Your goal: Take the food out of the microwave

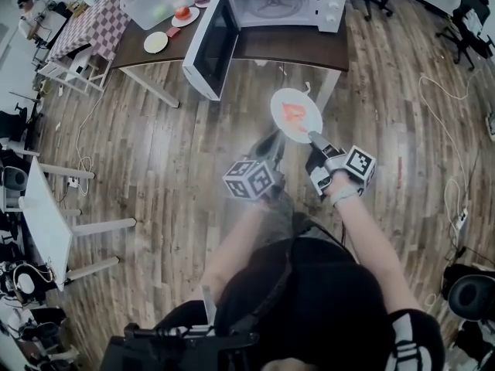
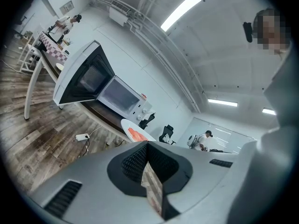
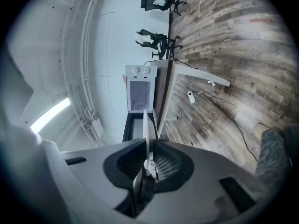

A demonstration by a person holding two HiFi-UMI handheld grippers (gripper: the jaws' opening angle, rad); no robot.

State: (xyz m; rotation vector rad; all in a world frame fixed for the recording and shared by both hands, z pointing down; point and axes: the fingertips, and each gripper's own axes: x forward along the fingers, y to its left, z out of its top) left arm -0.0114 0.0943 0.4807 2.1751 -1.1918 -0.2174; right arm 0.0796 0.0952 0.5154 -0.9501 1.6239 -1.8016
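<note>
Right claw (image 1: 313, 137) clamped on the near rim of the plate (image 1: 280, 103); in the right gripper view the plate runs edge-on between the pads, so the hold is on the rim only, likely to keep the pads off the food and the plate level. Left claw (image 1: 272, 141) has its jaws together with nothing between them; tips just beside the plate's lower-left rim, cannot tell if touching; probably there to steady a one-sided grip. Orange food (image 1: 294, 113) lies mid-plate, just ahead of both claws, in the air above the wood floor (image 1: 155, 168); well apart from the microwave (image 1: 282, 5). Microwave stands beyond on the tabletop (image 1: 294, 45); its door (image 1: 210, 45) is swung wide, presumably left open for the take-out; cavity looks empty. Judged: food is out, plate is being carried, a set-down spot is needed next; risk is the plate tipping from the rim-only hold.
</note>
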